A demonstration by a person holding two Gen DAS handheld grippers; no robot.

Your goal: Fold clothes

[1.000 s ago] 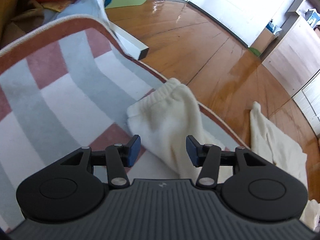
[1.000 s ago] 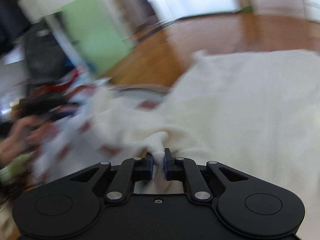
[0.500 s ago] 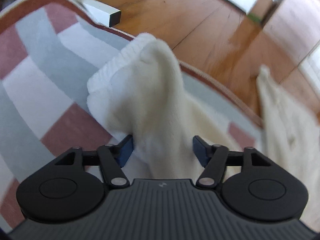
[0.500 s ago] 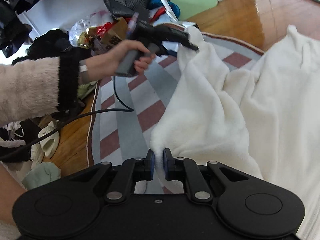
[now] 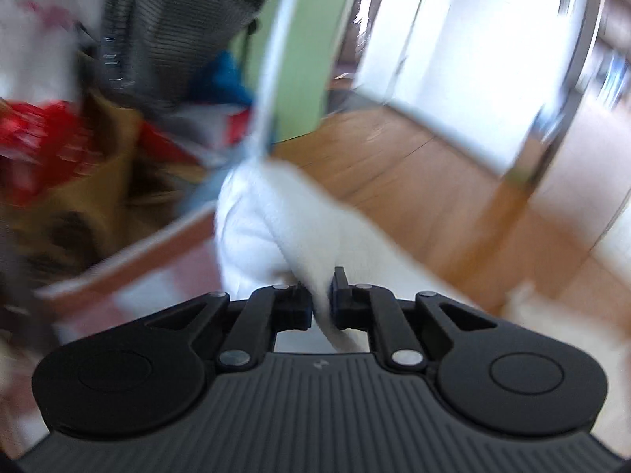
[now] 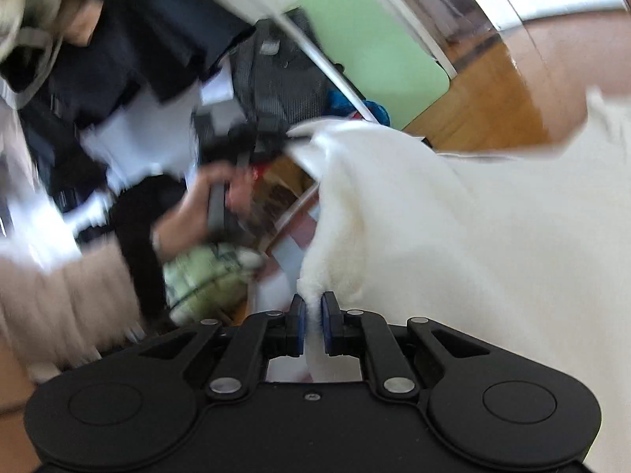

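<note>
A white fleecy garment (image 6: 473, 236) hangs lifted between both grippers. My left gripper (image 5: 321, 301) is shut on a sleeve end of the garment (image 5: 276, 228), pinched between its blue pads. My right gripper (image 6: 311, 321) is shut on another edge of the same garment, which spreads out to the right. In the right wrist view the left gripper (image 6: 252, 142) shows held in a hand, with cloth trailing from it. Both views are motion-blurred.
A striped red, grey and white rug (image 5: 165, 264) lies below on a wooden floor (image 5: 414, 181). A pile of clutter (image 5: 79, 149) with red and brown items, a dark mesh bag (image 6: 276, 71) and a green panel (image 6: 374, 51) stand behind.
My left gripper has closed on the sleeve end and lifted it off the rug. Both grippers have swung upward, raising the garment; the right stays shut on its edge.
</note>
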